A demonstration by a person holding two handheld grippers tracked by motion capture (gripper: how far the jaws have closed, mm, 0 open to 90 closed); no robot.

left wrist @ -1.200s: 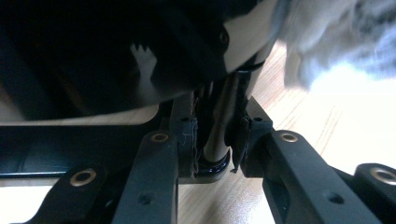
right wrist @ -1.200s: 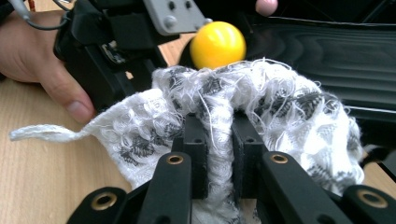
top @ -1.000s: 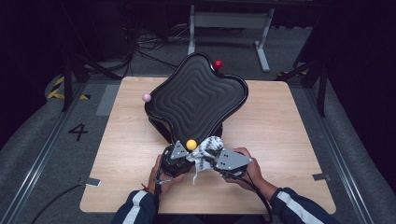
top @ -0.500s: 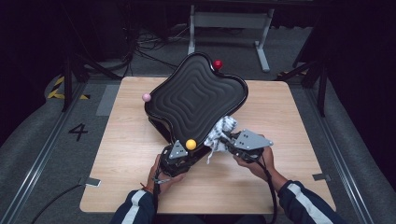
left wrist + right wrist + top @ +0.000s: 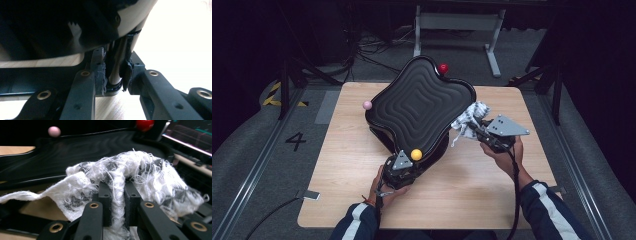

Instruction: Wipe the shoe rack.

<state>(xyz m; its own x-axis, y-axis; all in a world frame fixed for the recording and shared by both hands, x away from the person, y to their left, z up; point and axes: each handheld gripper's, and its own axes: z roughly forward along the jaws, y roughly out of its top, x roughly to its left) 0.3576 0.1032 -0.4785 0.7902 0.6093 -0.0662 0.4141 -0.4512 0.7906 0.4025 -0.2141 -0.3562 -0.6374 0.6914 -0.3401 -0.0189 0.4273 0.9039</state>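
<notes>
Both grippers are clamped: my left gripper [image 5: 402,170] has its jaws closed on a metal post [image 5: 115,67] under the near edge of the black seat cushion [image 5: 422,107], and my right gripper [image 5: 117,200] pinches a frayed white cloth [image 5: 140,172] between its pads. That cloth bunches over the right jaws, just beside the cushion's right edge. Ahead of them, a pink ball [image 5: 54,131] and a red ball [image 5: 145,123] sit at the cushion's far corners; a yellow ball [image 5: 416,154] tops the corner beside my left gripper, all on the wooden table [image 5: 342,150]
</notes>
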